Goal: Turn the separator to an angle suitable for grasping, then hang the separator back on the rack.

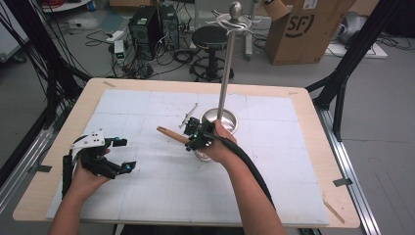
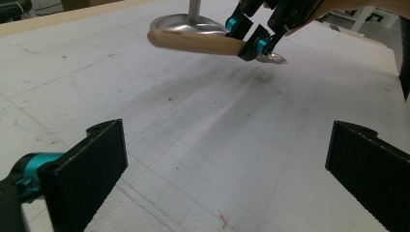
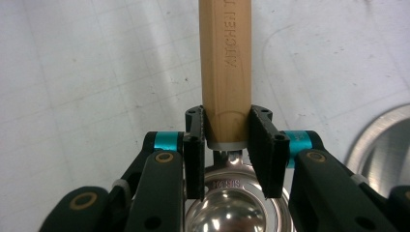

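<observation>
A utensil with a wooden handle [image 1: 171,133] [image 2: 193,42] [image 3: 226,72] and a shiny steel bowl [image 3: 232,208] [image 2: 271,58] hangs a little above the white mat. My right gripper [image 1: 193,139] [image 2: 251,41] [image 3: 227,140] is shut on the handle's end near the bowl, and the handle points left. Just behind it stands a tall steel rack pole [image 1: 225,73] with hooks on top, on a round steel base [image 1: 230,119] [image 2: 186,23] [image 3: 382,145]. My left gripper [image 1: 126,154] [image 2: 225,179] rests open at the mat's left, with nothing between its jaws.
A thin metal utensil [image 1: 188,115] lies on the mat just left of the rack base. The white gridded mat [image 1: 147,107] covers most of the wooden table [image 1: 318,147]. Beyond the table stand a stool [image 1: 210,36], computers and a cardboard box [image 1: 303,29].
</observation>
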The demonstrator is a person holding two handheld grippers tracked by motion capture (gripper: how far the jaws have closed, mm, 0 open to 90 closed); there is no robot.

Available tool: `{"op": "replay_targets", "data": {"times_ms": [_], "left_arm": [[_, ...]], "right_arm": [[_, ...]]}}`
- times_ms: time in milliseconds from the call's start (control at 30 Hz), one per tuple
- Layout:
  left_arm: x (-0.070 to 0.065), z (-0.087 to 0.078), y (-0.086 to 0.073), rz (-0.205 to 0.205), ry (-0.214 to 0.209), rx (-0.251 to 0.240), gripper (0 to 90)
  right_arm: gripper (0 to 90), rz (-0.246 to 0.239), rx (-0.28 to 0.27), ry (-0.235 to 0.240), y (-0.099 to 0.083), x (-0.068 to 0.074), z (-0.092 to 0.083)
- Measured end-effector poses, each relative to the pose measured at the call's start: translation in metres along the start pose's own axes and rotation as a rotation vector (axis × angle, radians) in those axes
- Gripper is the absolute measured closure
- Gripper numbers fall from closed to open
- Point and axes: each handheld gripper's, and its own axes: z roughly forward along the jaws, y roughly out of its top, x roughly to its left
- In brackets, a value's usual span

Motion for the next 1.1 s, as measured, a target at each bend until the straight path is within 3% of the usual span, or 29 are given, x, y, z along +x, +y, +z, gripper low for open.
{"op": "replay_targets", "data": {"times_ms": [333, 933, 1100], "left_arm": [[-0.004, 0.001, 0.001, 0.013, -0.007, 0.007, 1.7], [-0.004, 0.003, 0.001, 0.015, -0.012, 0.011, 1.7], [-0.006, 0.002, 0.002, 0.016, -0.008, 0.012, 1.7]], "right_arm": [[69.6, 0.048, -0.085, -0.002, -0.022, -0.007, -0.026], [69.5, 0.077, -0.159, 0.007, -0.043, -0.013, -0.045], [69.5, 0.076, -0.192, -0.01, -0.047, -0.012, -0.054]]}}
